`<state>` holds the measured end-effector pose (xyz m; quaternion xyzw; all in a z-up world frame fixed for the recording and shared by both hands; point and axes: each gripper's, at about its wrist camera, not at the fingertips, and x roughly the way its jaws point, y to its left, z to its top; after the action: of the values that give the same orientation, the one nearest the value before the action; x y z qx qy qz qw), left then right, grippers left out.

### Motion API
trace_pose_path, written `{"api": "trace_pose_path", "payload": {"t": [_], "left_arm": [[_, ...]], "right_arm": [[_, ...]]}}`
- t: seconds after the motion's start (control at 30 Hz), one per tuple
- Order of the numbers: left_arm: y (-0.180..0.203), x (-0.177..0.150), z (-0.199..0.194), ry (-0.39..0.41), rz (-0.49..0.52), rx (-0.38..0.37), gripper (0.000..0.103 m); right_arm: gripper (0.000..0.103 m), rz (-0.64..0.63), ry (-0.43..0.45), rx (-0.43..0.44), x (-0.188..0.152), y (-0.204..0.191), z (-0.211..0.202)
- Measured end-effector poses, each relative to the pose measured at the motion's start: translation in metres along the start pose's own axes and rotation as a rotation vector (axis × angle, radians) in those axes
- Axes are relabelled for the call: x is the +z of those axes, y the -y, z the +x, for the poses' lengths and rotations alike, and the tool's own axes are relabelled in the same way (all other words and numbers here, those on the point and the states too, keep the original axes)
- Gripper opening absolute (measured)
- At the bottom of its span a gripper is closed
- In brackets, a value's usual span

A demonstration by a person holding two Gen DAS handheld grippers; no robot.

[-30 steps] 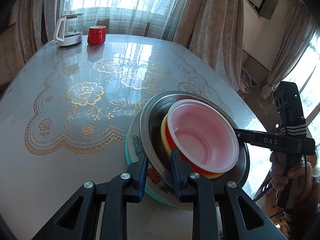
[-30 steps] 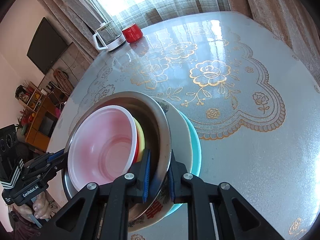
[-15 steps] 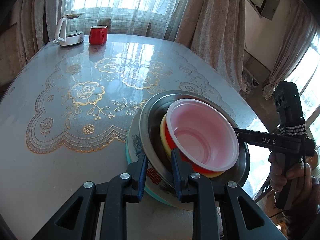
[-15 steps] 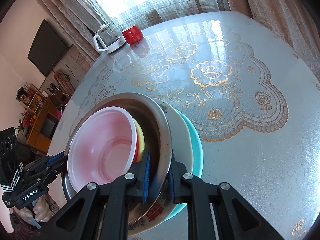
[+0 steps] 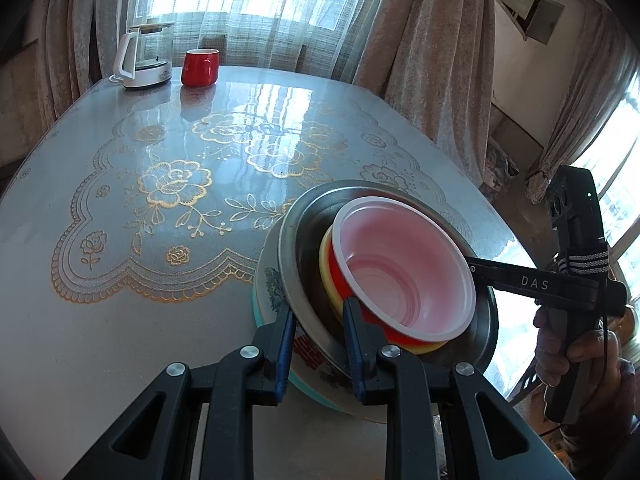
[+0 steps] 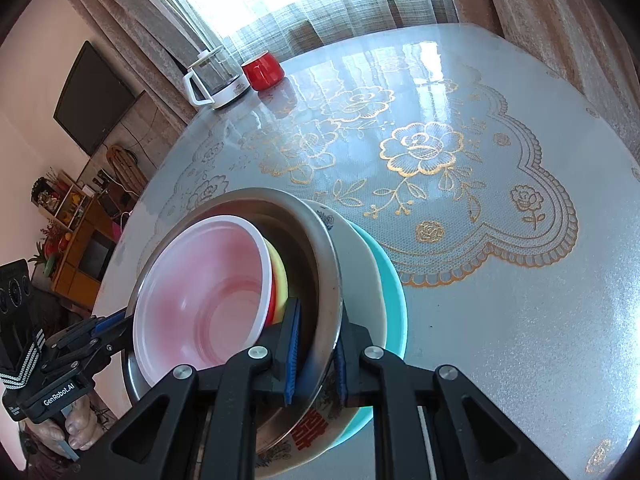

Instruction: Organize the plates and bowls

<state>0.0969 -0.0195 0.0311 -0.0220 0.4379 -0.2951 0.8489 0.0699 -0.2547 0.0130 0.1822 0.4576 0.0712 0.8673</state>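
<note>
stack (image 5: 404,272) pretty much unmoved vs a sec ago, kettle (image 5: 142,58) seen a bit nearer | steel bowl (image 6: 324,264) rim clamped by left gripper (image 5: 318,322) and by right gripper (image 6: 316,354) from opposite sides | stack sat at table (image 5: 120,320) edge, well away from kettle

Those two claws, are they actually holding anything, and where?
Yes. Each claw, left and right, is clamped on the rim of the steel bowl, at opposite sides; the smaller bowls nested inside are not gripped.
</note>
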Motion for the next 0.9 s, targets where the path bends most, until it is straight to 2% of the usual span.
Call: {"api": "trace_pose_path", "payload": {"t": [0.33, 0.9], "left_arm": [[0.0005, -0.0021, -0.0008, 0.012, -0.007, 0.005, 0.024], [0.0061, -0.0048, -0.0026, 0.031, -0.001, 0.03, 0.026]], "right_arm": [[0.014, -0.012, 0.02, -0.023, 0.0001, -0.0038, 0.002], [0.017, 0.015, 0.031, -0.008, -0.0071, -0.0017, -0.0049]]}}
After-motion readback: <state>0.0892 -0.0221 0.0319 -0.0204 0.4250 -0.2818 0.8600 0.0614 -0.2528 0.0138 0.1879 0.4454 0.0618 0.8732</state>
